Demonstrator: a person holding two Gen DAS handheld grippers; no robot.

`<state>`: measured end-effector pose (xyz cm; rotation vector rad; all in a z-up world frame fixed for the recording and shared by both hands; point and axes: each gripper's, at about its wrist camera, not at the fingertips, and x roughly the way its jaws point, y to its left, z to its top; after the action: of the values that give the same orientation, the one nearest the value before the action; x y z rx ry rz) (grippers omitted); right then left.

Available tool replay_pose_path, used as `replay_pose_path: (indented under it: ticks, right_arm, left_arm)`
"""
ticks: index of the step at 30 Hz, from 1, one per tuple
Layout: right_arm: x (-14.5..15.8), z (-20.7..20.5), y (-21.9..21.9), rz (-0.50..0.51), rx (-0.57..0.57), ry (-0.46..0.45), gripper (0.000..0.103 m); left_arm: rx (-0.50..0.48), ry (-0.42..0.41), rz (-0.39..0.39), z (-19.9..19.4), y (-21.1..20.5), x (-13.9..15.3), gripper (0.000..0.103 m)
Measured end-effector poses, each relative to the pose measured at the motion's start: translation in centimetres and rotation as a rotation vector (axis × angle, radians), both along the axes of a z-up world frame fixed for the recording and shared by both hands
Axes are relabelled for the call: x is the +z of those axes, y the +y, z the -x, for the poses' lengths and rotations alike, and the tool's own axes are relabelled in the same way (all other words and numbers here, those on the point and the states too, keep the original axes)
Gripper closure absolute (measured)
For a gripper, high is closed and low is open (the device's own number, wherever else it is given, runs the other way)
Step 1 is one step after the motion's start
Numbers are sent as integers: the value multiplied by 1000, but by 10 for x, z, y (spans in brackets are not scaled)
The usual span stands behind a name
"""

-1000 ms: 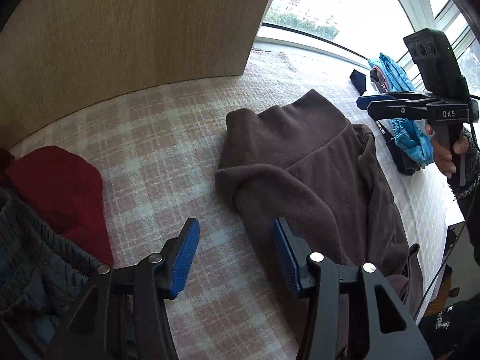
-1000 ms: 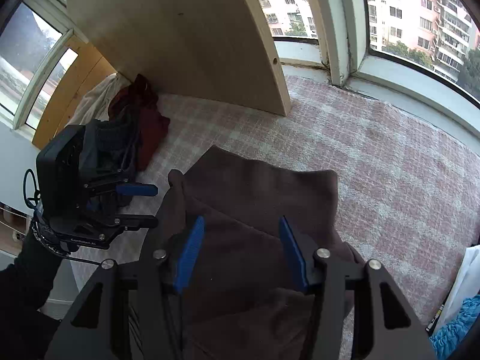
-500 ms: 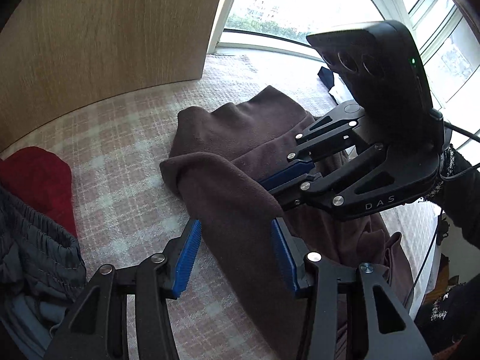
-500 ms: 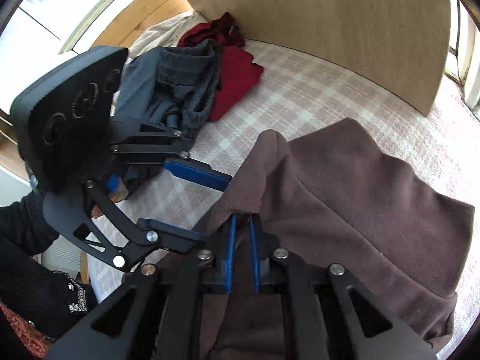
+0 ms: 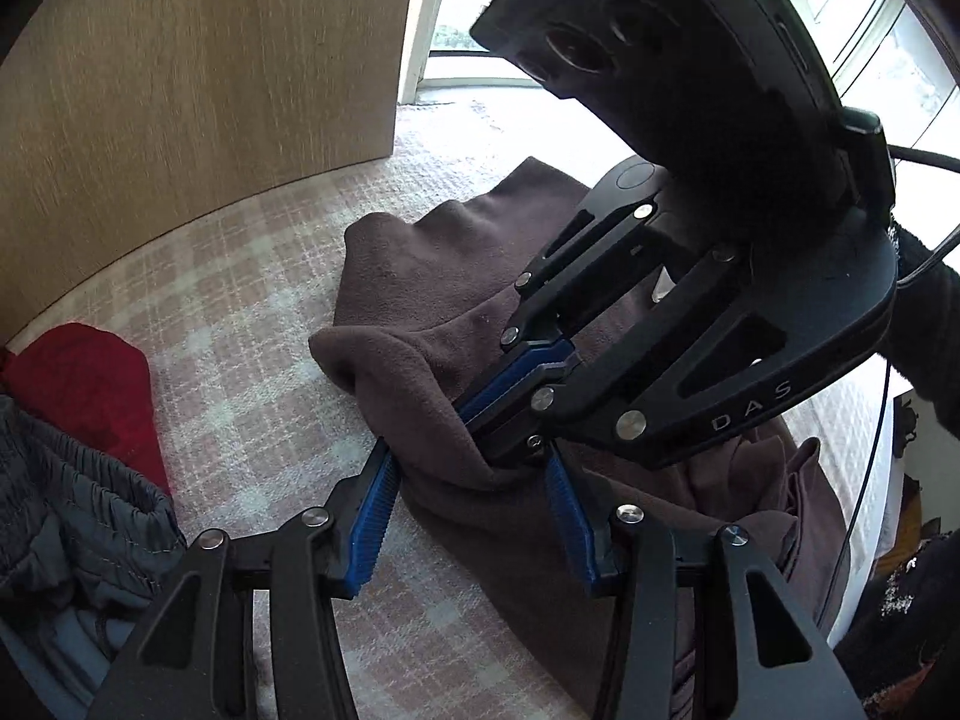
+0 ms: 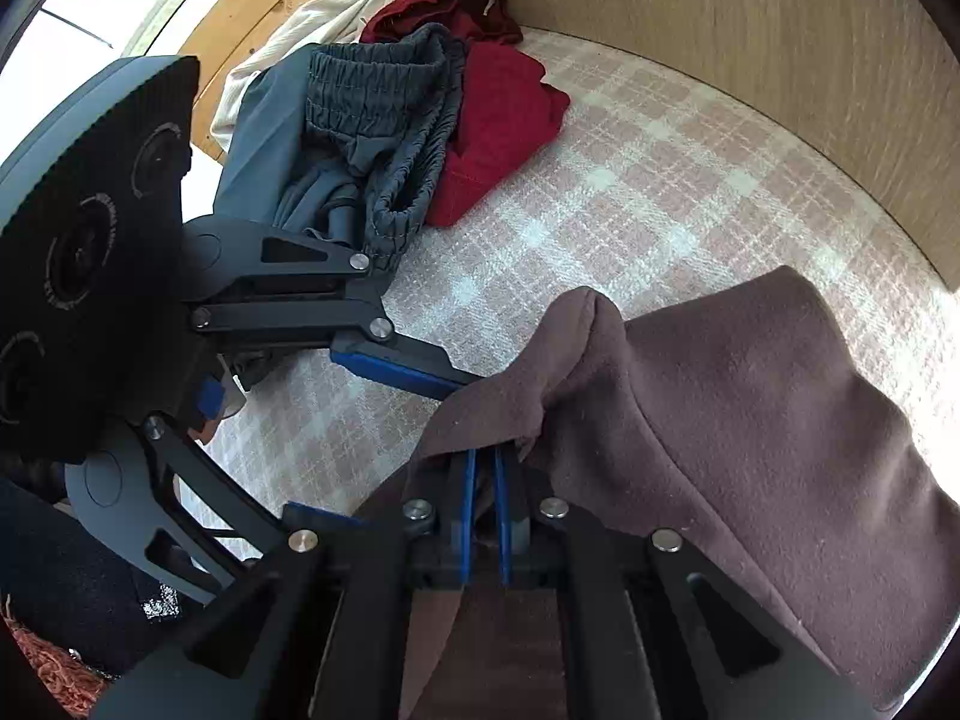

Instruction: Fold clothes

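On a bed-like surface covered with a pink-and-white checked blanket (image 5: pixel 252 360), beside a pale wood-grain panel (image 5: pixel 198 72), a brown fleece garment (image 6: pixel 750 396) lies half folded, one soft bulging fold pointing toward both of your tools. To the side sits the waiting pile: a dark red knitted top (image 6: pixel 498 120), grey trousers with an elastic waistband (image 6: pixel 372 114) and a cream cloth (image 6: pixel 312 18) behind them.

Your right gripper (image 5: pixel 480 414) is closed tight on a thin edge of the brown fleece, the blue pads nearly meeting with cloth pinched between them; its jaws have just been closing on that edge. Your left gripper (image 5: pixel 474 516) stands part open, its two blue pads straddling the thick roll of the same fold; whether the pads actually press the fleece, you cannot tell from either view.

The step in hand looks like securing both grips before carrying the fold across. To do it well, close the left jaws fully on the roll before either hand moves, taking all the layers and not just the top skin. The two tools sit very near each other, so spread them along the edge once both hold, or the cloth will sag between. Lift just enough to clear the blanket, keep the edge taut and level, and lay it down square. Fleece is thick and springy; expect it to slide out of a shallow bite.
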<state>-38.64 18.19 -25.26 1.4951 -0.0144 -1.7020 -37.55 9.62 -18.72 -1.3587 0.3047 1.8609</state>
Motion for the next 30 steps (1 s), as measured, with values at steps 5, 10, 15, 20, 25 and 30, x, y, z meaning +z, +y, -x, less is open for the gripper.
replay_pose_path:
  ticks: [5, 10, 15, 20, 25, 30]
  right_arm:
    - [15, 3, 20, 14, -44, 12, 95]
    - [24, 12, 25, -34, -98, 69, 95]
    - [6, 17, 12, -142, -48, 124, 97]
    - [0, 39, 28, -93, -151, 83, 103]
    - [17, 35, 45, -98, -180, 109, 99]
    - [35, 32, 63, 13, -239, 89, 96]
  left_arm:
    - [-8, 26, -5, 4, 0, -14, 68]
    - [-17, 50, 18, 1, -1, -12, 73]
    - [-66, 116, 65, -12, 7, 4, 77]
    - [-119, 143, 131, -18, 18, -5, 79]
    - [-97, 116, 98, -14, 15, -7, 78]
    - [-93, 143, 41, -18, -3, 21, 76]
